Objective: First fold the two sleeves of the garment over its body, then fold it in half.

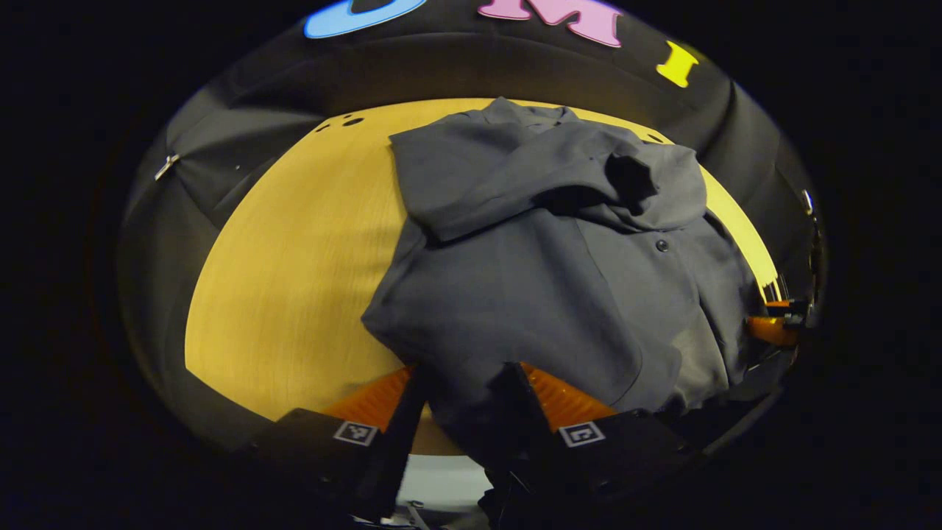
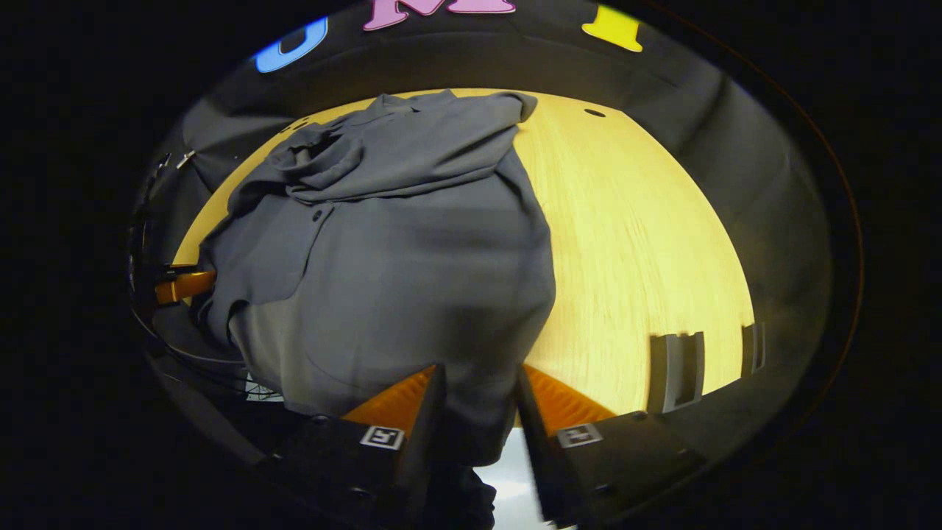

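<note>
Shirt (image 1: pixel 544 280), dark grey, buttoned placket, spread on the yellow wooden table (image 1: pixel 294 280); collar end toward the far edge near the black booth wall (image 1: pixel 243 140), hem end at the near edge. Both sleeves already folded across the chest, one lying over the other; upper sleeve (image 1: pixel 515 184) crossing the body with its cuff opening (image 1: pixel 629 180) bunched and facing up. One button (image 1: pixel 661 245) visible below the crossed sleeves. In the right gripper view, same shirt (image 2: pixel 390 250) occupying the left half of the table (image 2: pixel 633 243), sleeves stacked near the collar.

Left gripper (image 1: pixel 464 401) at the near hem: fabric drawn down between the two fingers, both closed on the shirt hem. Right gripper (image 2: pixel 477 401) likewise at the near hem, cloth bunched between its fingers, both pressing on it. Hem hanging slightly past the near table edge at both grips.

Right gripper also seen at the right margin of the left gripper view (image 1: pixel 773 324), touching the shirt's side. Left gripper seen at the left margin of the right gripper view (image 2: pixel 180 285), beside the shirt's edge.

Two grey slotted brackets (image 2: pixel 675 370) standing on the table near its right edge, well apart from the shirt.
</note>
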A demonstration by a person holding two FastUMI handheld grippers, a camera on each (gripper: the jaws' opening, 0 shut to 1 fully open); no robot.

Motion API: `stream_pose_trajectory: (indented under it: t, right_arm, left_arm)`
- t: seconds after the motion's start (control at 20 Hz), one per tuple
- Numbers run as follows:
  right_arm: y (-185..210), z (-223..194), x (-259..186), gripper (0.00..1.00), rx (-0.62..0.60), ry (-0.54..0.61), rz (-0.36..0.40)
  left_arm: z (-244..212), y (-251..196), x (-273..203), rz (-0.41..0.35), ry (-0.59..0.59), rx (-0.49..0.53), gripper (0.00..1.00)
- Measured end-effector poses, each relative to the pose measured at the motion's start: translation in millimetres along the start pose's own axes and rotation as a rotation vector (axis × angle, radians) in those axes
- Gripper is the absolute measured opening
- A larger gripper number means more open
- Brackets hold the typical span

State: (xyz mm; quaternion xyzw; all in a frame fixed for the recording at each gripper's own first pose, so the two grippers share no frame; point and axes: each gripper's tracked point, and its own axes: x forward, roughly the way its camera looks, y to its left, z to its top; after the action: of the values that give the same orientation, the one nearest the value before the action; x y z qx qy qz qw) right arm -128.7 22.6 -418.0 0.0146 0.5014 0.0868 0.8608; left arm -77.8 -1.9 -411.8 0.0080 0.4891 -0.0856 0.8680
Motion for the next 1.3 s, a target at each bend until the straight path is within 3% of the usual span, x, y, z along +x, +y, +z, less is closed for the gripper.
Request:
stream_pose_trajectory:
  t: [0.15,0.25,0.65,1.0,1.3]
  right_arm:
    - [7,10,5,0.09,0.047,-0.026,0.083]
    - [3,14,4,0.06,0.088,-0.016,0.093]
    - [6,79,-42,0.05,0.167,-0.205,0.148]
    - [-7,173,-84,0.05,0.195,-0.399,0.173]
    - [-13,252,-93,0.05,0.172,-0.518,0.180]
  left_arm:
    - [8,-8,1,-0.036,-0.029,-0.001,0.14]
    - [11,6,0,-0.002,-0.028,-0.038,0.06]
    - [62,7,-51,-0.043,-0.152,-0.059,0.06]
    - [152,14,-87,-0.060,-0.321,-0.117,0.06]
    - [229,21,-95,-0.079,-0.430,-0.144,0.05]
